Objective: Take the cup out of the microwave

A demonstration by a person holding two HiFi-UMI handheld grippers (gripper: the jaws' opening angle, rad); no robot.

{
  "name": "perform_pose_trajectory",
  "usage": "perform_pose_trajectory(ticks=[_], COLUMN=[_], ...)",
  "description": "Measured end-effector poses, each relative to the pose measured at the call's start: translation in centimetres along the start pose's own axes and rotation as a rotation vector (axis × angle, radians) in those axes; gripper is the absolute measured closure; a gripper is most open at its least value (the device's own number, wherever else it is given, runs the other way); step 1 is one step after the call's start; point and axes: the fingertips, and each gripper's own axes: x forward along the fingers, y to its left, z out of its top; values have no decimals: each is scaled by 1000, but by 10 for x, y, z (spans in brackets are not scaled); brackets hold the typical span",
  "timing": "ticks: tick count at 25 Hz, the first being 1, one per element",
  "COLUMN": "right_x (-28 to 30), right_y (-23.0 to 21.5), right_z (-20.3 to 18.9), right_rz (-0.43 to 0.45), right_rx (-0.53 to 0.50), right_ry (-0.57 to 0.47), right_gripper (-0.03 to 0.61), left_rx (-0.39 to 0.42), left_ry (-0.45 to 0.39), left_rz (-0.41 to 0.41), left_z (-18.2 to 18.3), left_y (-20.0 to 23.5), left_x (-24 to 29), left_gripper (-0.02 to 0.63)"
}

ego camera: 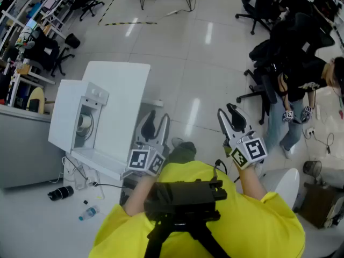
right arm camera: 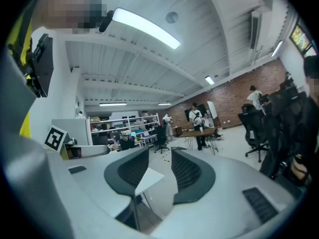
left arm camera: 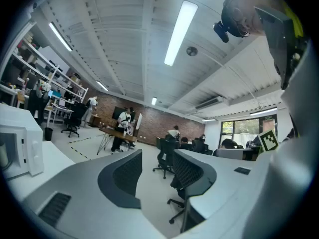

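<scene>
Both grippers empty, clear of microwave [ego camera: 75, 120].
Left gripper [ego camera: 157, 117] jaws spread; right gripper [ego camera: 227, 112] jaws spread; microwave left of both.

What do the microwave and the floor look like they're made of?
Microwave: probably painted sheet metal or plastic, matte white; its flat panels show no glare. Floor: likely polished tile or stone, glossy pale grey; it carries bright streaked reflections and faint joint lines.
</scene>
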Motion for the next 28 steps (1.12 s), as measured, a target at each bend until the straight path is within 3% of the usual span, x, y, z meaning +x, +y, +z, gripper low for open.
perform_pose_trajectory(ticks=[3, 7, 15, 22, 25, 27, 28], right_x=[66, 155, 287, 369, 393, 410, 421], right_y=[19, 61, 189, 293, 321, 326, 326], right_z=[12, 20, -5, -48, -55, -57, -59], right_rz=[78, 235, 631, 1009, 1128, 1194, 1221], right_rx=[-38, -63, -110, -106, -110, -118, -123], right_ry=[1, 15, 119, 274, 319, 326, 328], right_gripper=[431, 431, 460, 460, 460, 460, 460], left_rx=[-29, -18, -54, -94, -104, -118, -122], left_ry=[-57, -123, -172, -192, -202, -216, -208], left_rz=[55, 206, 608, 1009, 1107, 1142, 1171], left_z=[28, 57, 63, 41, 24, 11, 2], left_y=[55, 127, 239, 290, 318, 342, 357], left_x=[12, -2, -88, -152, -157, -151, -147], left_gripper=[428, 428, 428, 405, 336, 195, 193])
